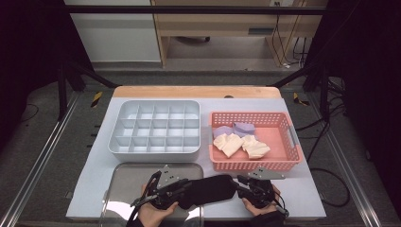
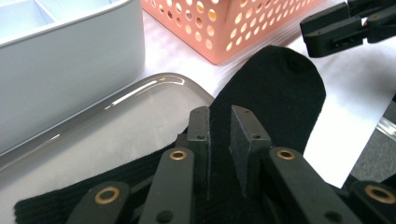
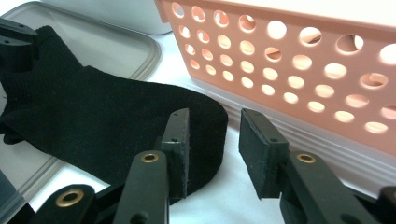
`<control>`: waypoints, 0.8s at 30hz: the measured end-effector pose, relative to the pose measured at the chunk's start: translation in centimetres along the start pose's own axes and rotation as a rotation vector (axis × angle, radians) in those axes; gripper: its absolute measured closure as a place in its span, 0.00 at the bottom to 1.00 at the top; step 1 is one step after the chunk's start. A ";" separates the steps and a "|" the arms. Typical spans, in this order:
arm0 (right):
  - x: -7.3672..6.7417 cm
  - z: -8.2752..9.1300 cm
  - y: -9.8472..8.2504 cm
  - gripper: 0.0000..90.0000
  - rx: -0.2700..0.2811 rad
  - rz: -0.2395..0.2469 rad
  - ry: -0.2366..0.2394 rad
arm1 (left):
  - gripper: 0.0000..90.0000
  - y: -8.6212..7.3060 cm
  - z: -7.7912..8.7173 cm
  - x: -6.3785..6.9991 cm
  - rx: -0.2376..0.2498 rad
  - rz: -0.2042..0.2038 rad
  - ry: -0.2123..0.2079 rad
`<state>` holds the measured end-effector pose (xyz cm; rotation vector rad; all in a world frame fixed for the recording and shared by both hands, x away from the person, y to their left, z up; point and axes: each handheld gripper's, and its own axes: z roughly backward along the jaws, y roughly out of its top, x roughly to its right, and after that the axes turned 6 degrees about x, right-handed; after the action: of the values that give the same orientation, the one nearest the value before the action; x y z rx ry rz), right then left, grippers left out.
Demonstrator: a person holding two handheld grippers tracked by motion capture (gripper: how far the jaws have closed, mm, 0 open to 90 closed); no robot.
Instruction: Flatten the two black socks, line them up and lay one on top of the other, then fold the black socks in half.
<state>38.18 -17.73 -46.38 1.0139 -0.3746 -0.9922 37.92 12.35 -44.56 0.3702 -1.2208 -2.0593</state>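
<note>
a black sock (image 1: pixel 211 189) lies flat on the desk (image 1: pixel 94 175), one end on the metal tray (image 1: pixel 127 177), the toe end just in front of the pink basket (image 1: pixel 255 164); the left gripper (image 2: pixel 219 135) stands released, its jaws apart over the sock; the right gripper (image 3: pixel 212 140) is released too, the sock's toe edge between its jaws, pads not pressing; a grey divided box (image 1: pixel 156 149) stands behind the tray.

Lab: framed table (image 1: pixel 302 189), loose cables (image 1: pixel 326 127)
</note>
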 end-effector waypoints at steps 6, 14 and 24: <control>-0.1 -0.1 -0.1 0.69 -0.010 0.001 0.004 | 0.91 -0.6 -0.6 0.1 -0.010 -0.002 -0.007; -0.3 0.3 -0.4 0.65 -0.017 0.001 -0.005 | 0.98 -1.3 -0.9 0.2 -0.008 0.014 -0.019; -0.7 -0.8 -0.8 0.70 -0.072 -0.002 0.001 | 0.99 -1.9 -1.8 0.5 -0.031 0.014 -0.040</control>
<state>37.99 -16.86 -47.37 0.9500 -0.3346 -1.0000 37.74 11.38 -47.06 0.3060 -1.2105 -2.0805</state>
